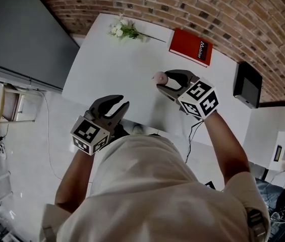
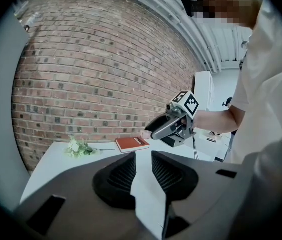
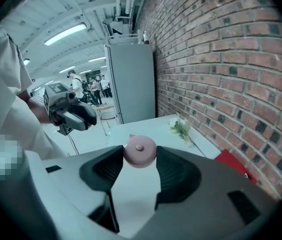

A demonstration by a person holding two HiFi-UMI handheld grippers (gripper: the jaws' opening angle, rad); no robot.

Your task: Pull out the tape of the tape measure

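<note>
Right gripper view first: the right gripper [image 3: 140, 160] has its two jaws closed on the tape measure [image 3: 140, 150], a small round pink case with a little button in the middle of its face. One jaw pad presses on each side of the case, and it sits right at the tips. I can't make out any tape pulled out of it.

In the head view this gripper is held over the white table [image 1: 112, 69], close to the near edge, with the pink case pointing toward the person's left.

The left gripper [image 2: 143, 166] is a different story. Its jaws stand a little apart with a narrow gap, and only the table shows through that gap, so it's gripping nothing. From the head camera it hangs off the near edge of the table, close to the person's body and well apart from the tape measure.

Further out, a sprig of white flowers [image 1: 123, 30] and a red book [image 1: 190, 47] lie along the far edge by the brick wall [image 1: 208, 9]. A black box [image 1: 247, 83] sits at the table's right end, and a grey cabinet [image 1: 16, 34] stands off to the left.
</note>
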